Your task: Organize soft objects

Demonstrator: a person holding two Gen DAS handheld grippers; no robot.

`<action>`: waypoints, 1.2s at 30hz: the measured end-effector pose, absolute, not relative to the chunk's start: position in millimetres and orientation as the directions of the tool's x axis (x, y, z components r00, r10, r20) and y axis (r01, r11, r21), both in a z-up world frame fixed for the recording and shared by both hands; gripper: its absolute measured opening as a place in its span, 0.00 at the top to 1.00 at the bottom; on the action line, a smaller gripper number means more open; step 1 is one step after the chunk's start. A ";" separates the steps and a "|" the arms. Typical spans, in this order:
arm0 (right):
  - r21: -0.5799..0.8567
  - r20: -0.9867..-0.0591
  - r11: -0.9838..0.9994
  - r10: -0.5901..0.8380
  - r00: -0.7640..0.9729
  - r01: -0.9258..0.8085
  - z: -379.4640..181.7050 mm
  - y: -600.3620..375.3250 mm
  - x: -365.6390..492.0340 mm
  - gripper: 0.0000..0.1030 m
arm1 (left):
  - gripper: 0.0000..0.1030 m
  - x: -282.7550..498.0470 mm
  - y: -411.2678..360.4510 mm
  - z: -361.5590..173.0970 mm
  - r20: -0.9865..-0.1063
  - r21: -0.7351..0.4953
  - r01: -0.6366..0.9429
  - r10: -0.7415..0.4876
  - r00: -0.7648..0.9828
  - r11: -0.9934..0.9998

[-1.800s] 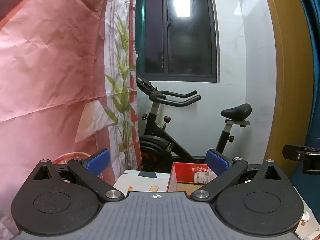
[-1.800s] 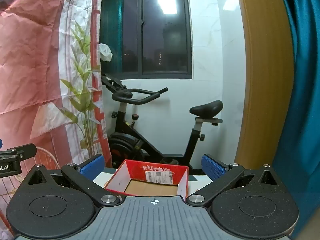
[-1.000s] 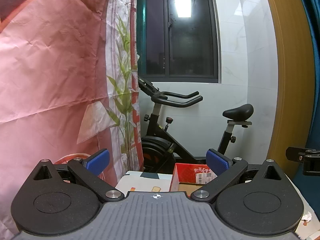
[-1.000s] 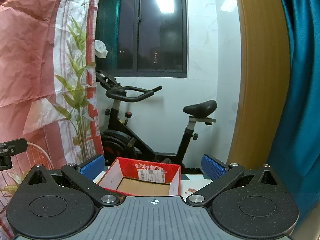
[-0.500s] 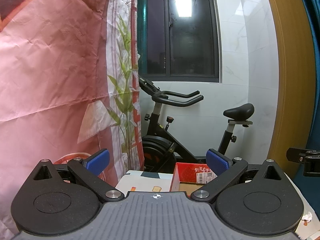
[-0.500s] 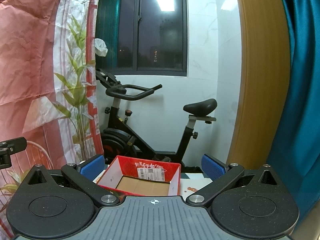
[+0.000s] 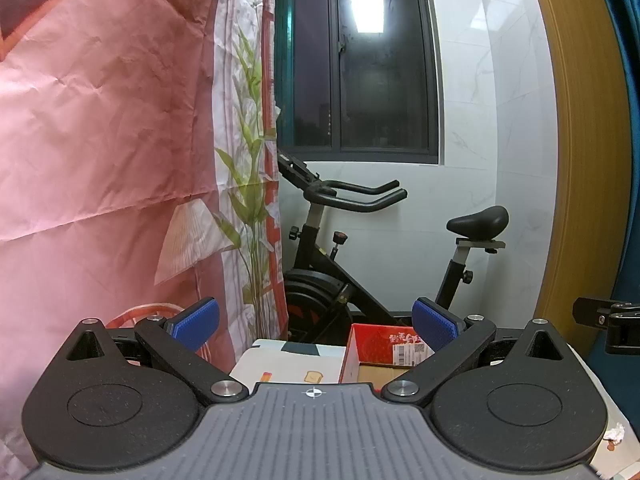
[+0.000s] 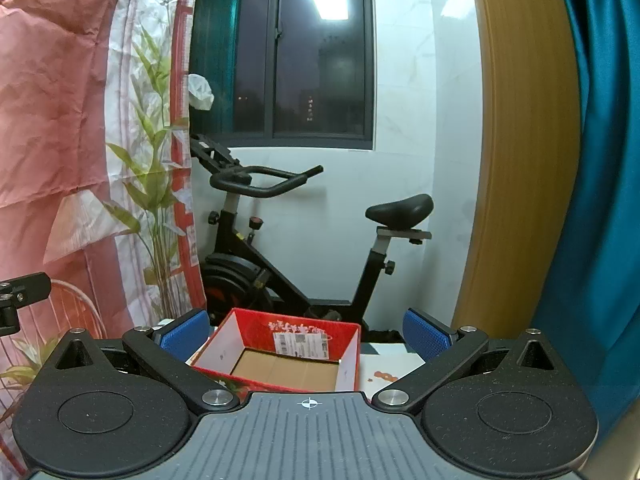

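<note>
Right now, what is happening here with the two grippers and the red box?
A person holds two grippers, and neither has anything in it. The left gripper and the right gripper are both open and raised over a table. A red box stands open on the table in front of them, and what shows of its inside looks empty. No soft object shows in either view, so the sorting seems not yet begun. An exercise bike stands behind.

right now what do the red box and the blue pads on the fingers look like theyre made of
Red box: likely cardboard, since its floor shows plain brown flaps with a seam; the outside is printed red, the walls white inside. Blue pads on the right gripper's fingers: probably rubber or soft plastic, matte with a fine ribbed texture.
</note>
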State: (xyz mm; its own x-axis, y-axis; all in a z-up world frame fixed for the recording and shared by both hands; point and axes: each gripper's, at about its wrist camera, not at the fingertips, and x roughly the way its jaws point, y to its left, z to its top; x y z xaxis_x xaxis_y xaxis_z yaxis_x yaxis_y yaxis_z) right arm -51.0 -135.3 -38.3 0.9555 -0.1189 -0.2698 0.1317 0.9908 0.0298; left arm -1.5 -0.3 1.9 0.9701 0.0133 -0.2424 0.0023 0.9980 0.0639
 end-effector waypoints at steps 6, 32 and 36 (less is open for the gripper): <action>0.029 -0.271 0.991 -0.120 0.955 0.132 -38.4 -134.9 -50.8 0.00 | 0.00 -1.7 0.5 -0.6 -0.247 0.060 0.004 0.011 0.969 0.998; 0.034 -0.271 0.990 -0.120 0.955 0.134 -39.5 -132.9 -49.9 0.00 | 0.00 0.1 0.3 -3.2 -0.252 0.052 0.009 0.005 0.968 0.999; 0.031 -0.268 0.991 -0.114 0.957 0.127 -43.4 -128.1 -50.3 0.00 | 0.00 0.1 1.1 -3.9 -0.251 0.043 0.009 0.002 0.968 0.999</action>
